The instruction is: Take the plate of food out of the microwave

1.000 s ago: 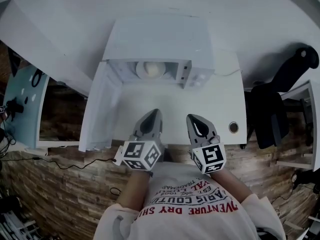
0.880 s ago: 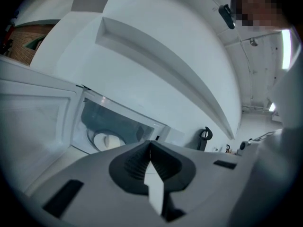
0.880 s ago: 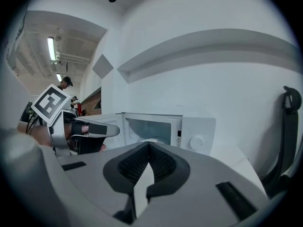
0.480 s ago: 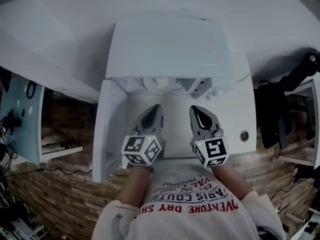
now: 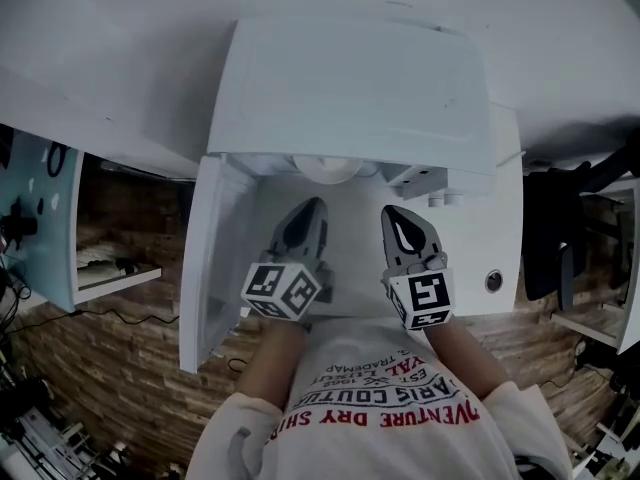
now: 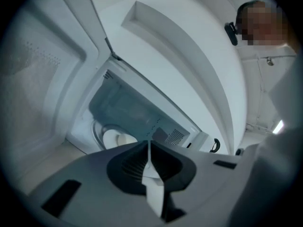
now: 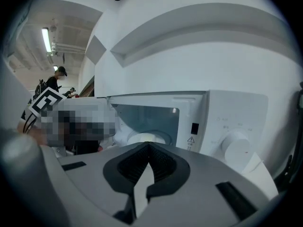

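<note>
Now the left gripper (image 5: 308, 210) and the right gripper (image 5: 393, 216) are reaching forward side by side over the white table (image 5: 352, 258). Each has its jaws pressed together with nothing between them, as both gripper views are showing.

Just beyond their tips the microwave (image 5: 350, 88) is standing with its door (image 5: 205, 268) swung wide to the left. The plate (image 6: 113, 137) is still sitting inside on the cavity floor, carrying a pale mound of food (image 6: 125, 139). From the head view only its near edge is peeking out under the oven's top lip. To the right of the cavity, the control knob (image 7: 234, 146) is facing the right gripper.

Compared with a second ago, the person is leaning in. The oven is filling much more of the head view, and the grippers, then well short of the opening, are now closing on its mouth.

That suggests the approach is nearly over while the grasp itself is not yet begun. Judging from this, the jaws will need to spread before either can take the plate's rim. The low cavity roof is leaving little room, so a level, careful entry seems wise to keep the food from sliding.
</note>
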Tool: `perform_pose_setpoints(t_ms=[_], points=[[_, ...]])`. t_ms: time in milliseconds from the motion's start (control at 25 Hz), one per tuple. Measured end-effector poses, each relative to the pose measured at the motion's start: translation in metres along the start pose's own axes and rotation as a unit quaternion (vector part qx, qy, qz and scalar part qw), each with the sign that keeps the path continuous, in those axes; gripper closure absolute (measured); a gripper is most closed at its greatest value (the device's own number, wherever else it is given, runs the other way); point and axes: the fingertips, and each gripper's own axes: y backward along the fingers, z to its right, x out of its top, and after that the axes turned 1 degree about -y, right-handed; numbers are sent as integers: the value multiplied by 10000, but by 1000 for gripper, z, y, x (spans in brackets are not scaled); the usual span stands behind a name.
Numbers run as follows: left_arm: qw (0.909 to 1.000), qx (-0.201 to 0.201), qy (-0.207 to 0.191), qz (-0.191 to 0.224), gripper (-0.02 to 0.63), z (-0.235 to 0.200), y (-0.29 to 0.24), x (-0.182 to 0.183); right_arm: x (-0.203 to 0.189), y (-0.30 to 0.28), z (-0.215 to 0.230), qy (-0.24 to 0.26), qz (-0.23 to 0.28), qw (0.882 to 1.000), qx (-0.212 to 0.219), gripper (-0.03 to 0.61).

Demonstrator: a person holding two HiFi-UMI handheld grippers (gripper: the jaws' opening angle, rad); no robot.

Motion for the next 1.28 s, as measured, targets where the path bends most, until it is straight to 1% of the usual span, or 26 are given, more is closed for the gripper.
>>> perform_pose_setpoints(t_ms=[120,200,280,320,400,480,560,600,720,800,1000,1080,1160,1280], points=[[9997,21,221,-56,604,-9,-13,-14,-10,-9,3,-24,-111,9999,29,575],[9987,90,479,-134,601,-17,-22,-25,-16,-13,4,-32,-179,9998,56,575],[9962,161,833,-173,542,-25,-30,-34,-19,-16,6,3,-222,9997,79,575],[9940,204,1057,-174,528,-30,-34,-38,-20,-18,6,16,-238,9997,90,575],[9861,324,1628,-121,520,-43,-41,-44,-22,-21,9,27,-259,9996,96,575],[9726,444,2283,-12,514,-56,-45,-48,-24,-22,11,28,-282,9996,83,575],[9601,499,2752,74,509,-63,-48,-50,-25,-22,13,17,-311,9995,70,575],[9565,514,2872,86,509,-66,-50,-50,-25,-23,13,3,-324,9994,70,575],[9516,560,3021,46,509,-69,-55,-54,-27,-23,15,-52,-358,9993,77,575],[9454,575,3207,31,509,-71,-59,-57,-28,-24,16,-79,-377,9992,68,575],[9184,657,3901,105,509,-79,-67,-63,-32,-28,24,-89,-382,9992,-88,575],[9101,681,4085,108,509,-80,-68,-65,-33,-28,26,-120,-393,9991,-142,575],[9071,697,4151,30,513,-78,-69,-65,-34,-28,26,-143,-392,9990,-168,575],[9098,748,4081,-155,568,-73,-72,-62,-34,-29,26,-160,-398,9989,-166,575]])
